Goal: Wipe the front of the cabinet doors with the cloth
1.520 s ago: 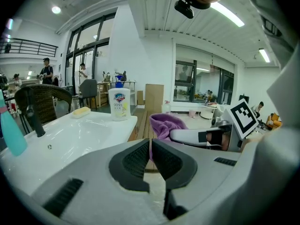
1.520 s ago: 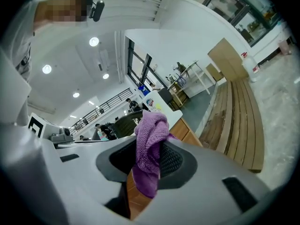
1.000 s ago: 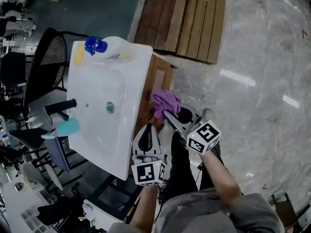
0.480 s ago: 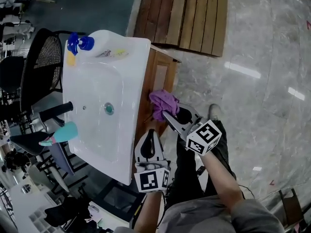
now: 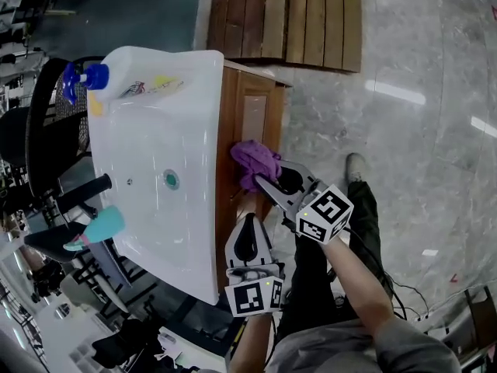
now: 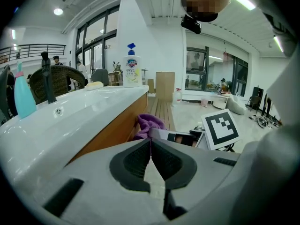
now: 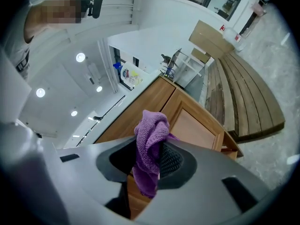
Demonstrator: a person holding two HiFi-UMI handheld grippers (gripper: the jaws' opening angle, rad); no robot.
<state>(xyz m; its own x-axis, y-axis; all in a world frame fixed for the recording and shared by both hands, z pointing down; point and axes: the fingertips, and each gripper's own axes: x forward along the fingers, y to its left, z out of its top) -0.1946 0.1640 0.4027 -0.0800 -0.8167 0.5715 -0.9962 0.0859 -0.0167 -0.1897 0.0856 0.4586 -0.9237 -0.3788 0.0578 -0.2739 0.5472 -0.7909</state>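
Right gripper [image 5: 270, 183] clamps the cloth [image 5: 252, 160] by the cabinet [image 5: 253, 116] front; left gripper [image 5: 247, 238] is clenched empty, nearer. The bunched cloth may slip, so the jaws scrape wood.

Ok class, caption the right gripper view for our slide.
Right gripper holds purple cloth near the wooden cabinet door.

Purple cloth [image 5: 255, 162]; honey-brown wooden cabinet door [image 5: 253, 119]; white sink [image 5: 147, 130]; teal bottle [image 5: 105, 225]; white soap bottle [image 6: 132, 71] with blue pump; black faucet [image 5: 85, 191]; grey marble-veined floor [image 5: 404, 154].
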